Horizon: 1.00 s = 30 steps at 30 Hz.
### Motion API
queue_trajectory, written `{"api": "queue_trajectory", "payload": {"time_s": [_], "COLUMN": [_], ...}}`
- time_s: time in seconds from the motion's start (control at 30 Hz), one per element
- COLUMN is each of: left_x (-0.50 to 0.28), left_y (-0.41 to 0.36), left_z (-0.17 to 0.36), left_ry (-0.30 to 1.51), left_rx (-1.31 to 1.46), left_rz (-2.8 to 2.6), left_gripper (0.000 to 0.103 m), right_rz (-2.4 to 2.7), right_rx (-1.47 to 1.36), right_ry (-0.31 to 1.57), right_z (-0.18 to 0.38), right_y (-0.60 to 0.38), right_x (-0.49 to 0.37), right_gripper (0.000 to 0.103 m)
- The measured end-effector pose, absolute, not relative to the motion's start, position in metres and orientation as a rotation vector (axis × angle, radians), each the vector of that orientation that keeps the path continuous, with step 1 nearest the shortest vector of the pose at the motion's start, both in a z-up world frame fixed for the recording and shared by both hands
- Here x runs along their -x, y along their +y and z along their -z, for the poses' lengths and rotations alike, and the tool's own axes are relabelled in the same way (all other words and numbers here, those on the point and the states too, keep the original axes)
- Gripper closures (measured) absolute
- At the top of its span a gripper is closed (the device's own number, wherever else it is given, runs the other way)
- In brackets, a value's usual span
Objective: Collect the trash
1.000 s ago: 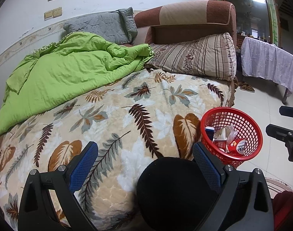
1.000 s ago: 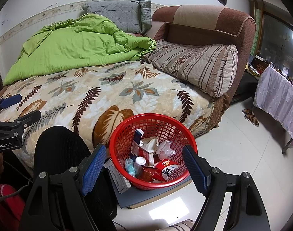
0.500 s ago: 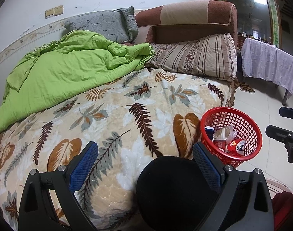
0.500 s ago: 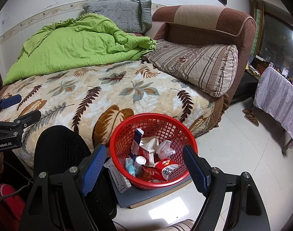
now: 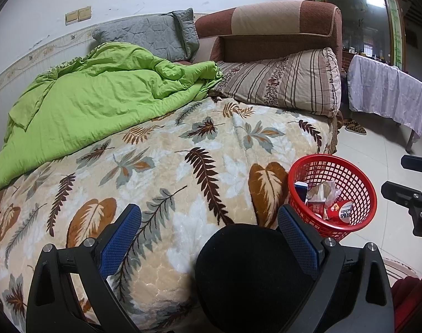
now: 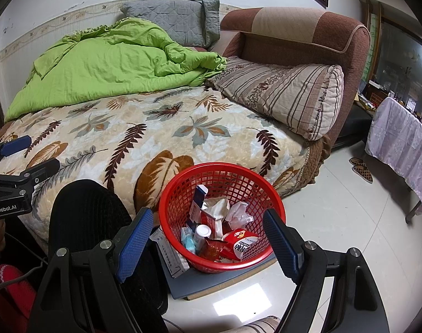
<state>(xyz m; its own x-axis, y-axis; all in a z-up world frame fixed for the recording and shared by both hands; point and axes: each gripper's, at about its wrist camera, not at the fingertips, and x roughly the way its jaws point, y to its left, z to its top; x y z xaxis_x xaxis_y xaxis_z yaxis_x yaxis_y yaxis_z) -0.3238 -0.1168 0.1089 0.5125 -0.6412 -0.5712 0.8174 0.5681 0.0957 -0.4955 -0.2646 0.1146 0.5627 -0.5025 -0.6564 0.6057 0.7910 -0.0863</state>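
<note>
A: Left wrist view, items from the left?
B: Green quilt [image 5: 100, 105], upper left of frame, bunched on the bed. Leaf-print blanket [image 5: 183, 166], centre, covering the bed. Left tongs [image 5: 209, 245], lower centre, blue pads spread wide, nothing between them. Black knee [image 5: 249, 272], low between the fingers. Striped pillow [image 5: 280, 83], upper right of centre. Red basket [image 5: 360, 183], right of centre, on the floor just beside the bed edge.

A: Right wrist view?
B: Left tongs again, far left edge, spread. Right tongs [image 6: 209, 242], lower centre, pads spread, empty. Red basket [image 6: 219, 172] between and just beyond the fingers, resting on a grey board [image 6: 211, 283].

A: Basket contents?
B: Blue-and-white box [image 6: 198, 205], upright at left; white-capped bottle [image 6: 202, 234]; crumpled wrappers [image 6: 238, 215]; red-and-white cup [image 6: 242, 242], on its side at the right.

A: Far right?
B: Cloth-draped worktop [image 6: 402, 144], slippers [image 6: 362, 168] on the floor near it.
</note>
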Motion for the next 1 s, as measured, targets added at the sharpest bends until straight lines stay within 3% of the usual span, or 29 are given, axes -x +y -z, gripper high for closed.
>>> {"api": "queue_trajectory", "payload": {"time_s": [1.0], "left_x": [0.332], "left_y": [-0.118], "left_z": [-0.109], "left_ry": [0.519], "left_rx": [-0.366], "left_rz": [0.915], "left_gripper": [0.005], "right_rz": [0.642], "right_rx": [-0.135], "right_ry": [0.725], "right_z": [-0.113], "right_y": [-0.266], "right_x": [0.492], "right_gripper": [0.018]}}
